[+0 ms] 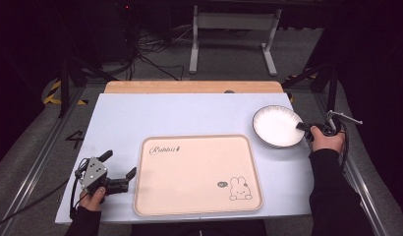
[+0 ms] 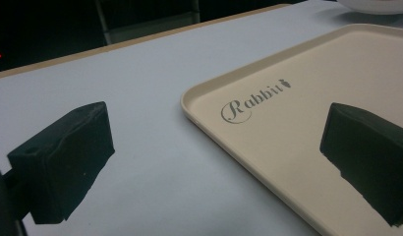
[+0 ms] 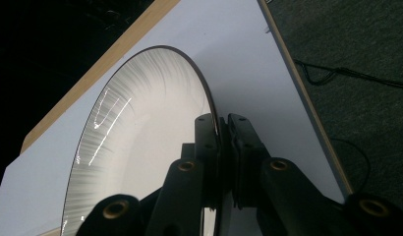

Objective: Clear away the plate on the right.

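Observation:
A white plate (image 1: 276, 126) with a dark rim sits at the right of the pale blue table, just beyond the tray's far right corner. My right gripper (image 1: 303, 127) is shut on the plate's right rim; in the right gripper view the two jaws pinch the plate (image 3: 140, 147) edge at the gripper's tips (image 3: 220, 125). A beige tray (image 1: 197, 174) with a "Rabbit" print and a rabbit drawing lies at the table's front centre. My left gripper (image 1: 120, 164) rests open at the tray's left side, its jaws wide apart over the tray (image 2: 298, 123) rim with nothing between them (image 2: 214, 162).
A wooden strip (image 1: 192, 87) runs along the table's far edge. Beyond it stand a white metal frame (image 1: 234, 34) and cables on the grey floor. The table's right edge lies close to the plate and the right hand (image 1: 327, 140).

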`<control>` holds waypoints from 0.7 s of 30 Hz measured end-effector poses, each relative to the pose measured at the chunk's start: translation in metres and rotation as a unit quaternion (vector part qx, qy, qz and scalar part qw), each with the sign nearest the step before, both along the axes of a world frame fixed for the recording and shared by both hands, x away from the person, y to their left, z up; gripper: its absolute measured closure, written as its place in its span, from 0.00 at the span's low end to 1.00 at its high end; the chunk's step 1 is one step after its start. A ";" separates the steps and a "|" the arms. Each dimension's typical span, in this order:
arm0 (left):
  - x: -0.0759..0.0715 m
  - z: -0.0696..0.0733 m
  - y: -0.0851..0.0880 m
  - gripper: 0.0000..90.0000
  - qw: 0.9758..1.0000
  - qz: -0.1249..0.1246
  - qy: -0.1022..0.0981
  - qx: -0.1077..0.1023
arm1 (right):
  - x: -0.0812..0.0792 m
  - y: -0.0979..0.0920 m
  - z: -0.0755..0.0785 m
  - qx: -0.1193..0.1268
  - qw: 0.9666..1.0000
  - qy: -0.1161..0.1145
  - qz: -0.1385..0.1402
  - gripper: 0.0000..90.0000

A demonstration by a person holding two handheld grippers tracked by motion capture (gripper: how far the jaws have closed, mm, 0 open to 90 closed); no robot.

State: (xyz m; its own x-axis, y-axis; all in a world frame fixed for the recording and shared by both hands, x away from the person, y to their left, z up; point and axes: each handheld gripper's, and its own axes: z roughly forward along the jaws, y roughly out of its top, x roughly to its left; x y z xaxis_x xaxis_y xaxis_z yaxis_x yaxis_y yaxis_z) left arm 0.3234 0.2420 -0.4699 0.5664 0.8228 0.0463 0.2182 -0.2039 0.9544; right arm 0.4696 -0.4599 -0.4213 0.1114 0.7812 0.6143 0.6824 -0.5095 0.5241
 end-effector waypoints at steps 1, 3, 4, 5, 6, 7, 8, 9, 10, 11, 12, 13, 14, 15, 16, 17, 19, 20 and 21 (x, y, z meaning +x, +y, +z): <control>0.000 0.000 0.000 0.00 1.000 0.000 0.000 0.000 | 0.000 0.000 0.002 0.000 1.000 0.001 0.007 0.94; 0.000 0.000 0.000 0.00 1.000 0.000 0.000 0.000 | -0.002 0.000 0.006 -0.005 1.000 0.004 0.020 0.94; 0.000 0.000 0.000 0.00 1.000 0.000 0.000 0.000 | -0.002 0.001 0.008 -0.007 1.000 0.004 0.022 0.94; 0.000 0.000 0.000 0.00 1.000 0.000 0.000 0.000 | -0.002 0.001 0.008 -0.007 1.000 0.004 0.022 0.94; 0.000 0.000 0.000 0.00 1.000 0.000 0.000 0.000 | -0.003 0.001 0.009 -0.012 1.000 0.004 0.027 0.94; 0.000 0.000 0.000 0.00 1.000 0.000 0.000 0.000 | -0.004 0.002 0.011 -0.011 1.000 0.004 0.028 0.94; 0.000 0.000 0.000 0.00 1.000 0.000 0.000 0.000 | -0.005 0.002 0.013 -0.011 0.999 0.004 0.033 0.94; 0.000 0.000 0.000 0.00 1.000 0.000 0.000 0.000 | -0.006 0.003 0.014 -0.010 0.999 0.003 0.036 0.94; 0.000 0.000 0.000 0.00 1.000 0.000 0.000 0.001 | -0.007 0.004 0.016 -0.004 0.999 0.001 0.036 0.94; 0.000 0.000 0.000 0.00 1.000 0.000 0.000 0.001 | -0.008 0.004 0.018 -0.003 0.999 -0.002 0.042 0.94; 0.000 0.000 0.000 0.00 1.000 0.000 0.000 0.001 | -0.008 0.006 0.020 -0.001 0.999 -0.004 0.050 0.94; 0.000 0.000 0.000 0.00 1.000 0.000 0.000 0.001 | -0.009 0.007 0.022 0.002 0.999 -0.005 0.054 0.94; 0.000 0.000 0.000 0.00 1.000 0.000 0.000 0.001 | -0.009 0.009 0.023 0.002 0.998 -0.005 0.062 0.94; 0.000 0.000 0.000 0.00 1.000 -0.001 0.000 0.001 | -0.010 0.010 0.025 0.001 0.998 -0.004 0.066 0.94; 0.000 0.000 0.000 0.00 1.000 0.000 0.001 0.002 | -0.011 0.014 0.028 0.000 0.997 -0.003 0.077 0.94; 0.000 0.000 0.000 0.00 1.000 -0.001 0.001 0.001 | -0.012 0.017 0.030 -0.003 0.997 -0.003 0.083 0.94; 0.000 0.000 0.000 0.00 1.000 -0.001 0.001 0.000 | -0.015 0.021 0.033 -0.002 0.996 -0.004 0.092 0.94; 0.000 0.000 0.000 0.00 1.000 -0.001 0.000 -0.001 | -0.016 0.024 0.035 -0.001 0.995 -0.005 0.098 0.94; 0.000 0.000 0.000 0.00 1.000 -0.002 0.000 0.000 | -0.017 0.027 0.037 0.002 0.995 -0.005 0.103 0.94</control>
State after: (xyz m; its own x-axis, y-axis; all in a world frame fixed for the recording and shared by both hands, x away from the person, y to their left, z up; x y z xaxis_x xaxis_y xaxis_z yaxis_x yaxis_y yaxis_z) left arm 0.3237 0.2421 -0.4699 0.5700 0.8204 0.0451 0.2180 -0.2040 0.9544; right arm 0.4525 -0.4332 -0.3847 -0.0582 0.7847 0.6171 0.7672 -0.3604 0.5306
